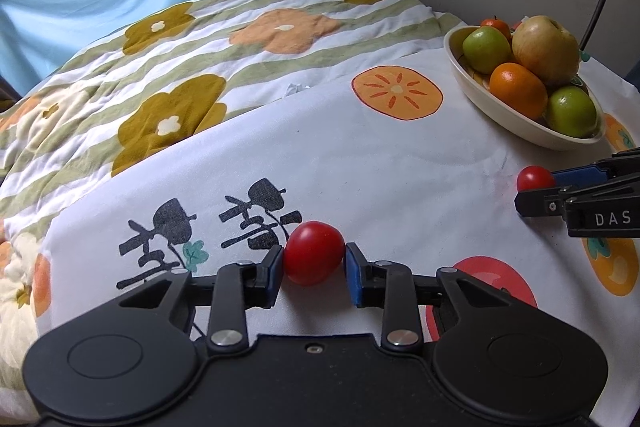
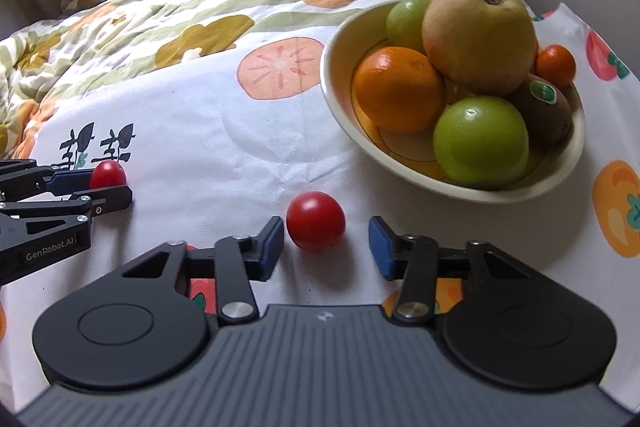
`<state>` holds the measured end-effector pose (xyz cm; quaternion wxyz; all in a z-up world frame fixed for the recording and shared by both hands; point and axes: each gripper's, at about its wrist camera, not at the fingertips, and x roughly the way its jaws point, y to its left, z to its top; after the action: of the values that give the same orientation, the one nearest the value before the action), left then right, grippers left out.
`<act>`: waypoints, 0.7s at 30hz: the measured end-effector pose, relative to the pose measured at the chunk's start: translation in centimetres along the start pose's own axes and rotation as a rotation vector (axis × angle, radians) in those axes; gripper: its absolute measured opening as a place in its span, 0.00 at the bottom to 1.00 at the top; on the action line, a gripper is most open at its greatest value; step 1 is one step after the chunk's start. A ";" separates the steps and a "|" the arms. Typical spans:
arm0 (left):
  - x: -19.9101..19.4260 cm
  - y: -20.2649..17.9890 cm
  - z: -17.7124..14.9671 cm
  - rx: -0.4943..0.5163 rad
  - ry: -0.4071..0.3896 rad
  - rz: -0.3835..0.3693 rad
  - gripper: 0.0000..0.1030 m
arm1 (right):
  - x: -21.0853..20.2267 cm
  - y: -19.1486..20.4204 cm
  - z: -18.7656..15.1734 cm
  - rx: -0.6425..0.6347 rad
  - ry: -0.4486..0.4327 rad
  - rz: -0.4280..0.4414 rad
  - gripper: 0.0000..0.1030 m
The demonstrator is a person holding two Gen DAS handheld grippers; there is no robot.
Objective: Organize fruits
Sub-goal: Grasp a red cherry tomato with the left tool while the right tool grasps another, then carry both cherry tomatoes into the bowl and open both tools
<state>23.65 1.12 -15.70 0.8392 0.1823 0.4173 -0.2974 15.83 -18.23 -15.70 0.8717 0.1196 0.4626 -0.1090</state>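
Mostly, the sorting looks done, with only the last two small pieces left outside the bowl (image 2: 336, 107). That cream bowl sits on the white fruit-printed cloth (image 2: 224, 123) and already holds a heap: a big yellowish apple (image 2: 478, 35) on top, an orange (image 2: 400, 89) at its near left, a green apple (image 2: 480, 143) at the front, a second green fruit (image 2: 406, 19) at the back, a brown kiwi with a sticker (image 2: 548, 107) at the right, and a small tangerine (image 2: 555, 66) on the far right edge. Two red cherry tomatoes lie on the cloth outside it. One tomato (image 2: 316, 221) lies just in front of the bowl, between the spread fingers of the right gripper (image 2: 326, 241), which are open and apparently not touching it. The other tomato (image 1: 314, 253) is farther from the bowl, off to its left, and the left gripper (image 1: 314, 269) has its fingers closed against both sides of it, though it looks to be resting on the cloth. I would judge the task near its end: both tomatoes have yet to be lifted and set into the crowded bowl, where they could roll off the pile.
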 end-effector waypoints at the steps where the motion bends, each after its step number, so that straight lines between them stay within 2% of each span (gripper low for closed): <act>1: -0.1 0.0 -0.1 -0.006 -0.001 0.003 0.34 | 0.0 0.1 0.1 -0.005 -0.001 0.005 0.52; 4: -0.3 0.0 -0.4 -0.024 -0.004 0.014 0.34 | 0.1 0.3 0.2 -0.027 -0.002 0.013 0.45; 13: -2.9 -0.7 0.0 -0.074 -0.029 0.059 0.34 | -1.3 0.6 0.7 -0.080 -0.024 0.069 0.44; 21: -6.6 -2.2 1.8 -0.139 -0.073 0.070 0.34 | -4.9 -0.5 2.1 -0.084 -0.080 0.090 0.44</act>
<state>20.17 0.74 -9.44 0.8744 0.1269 0.3994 -0.2446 14.67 -19.02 -10.55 0.8978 0.0990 0.4256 -0.0550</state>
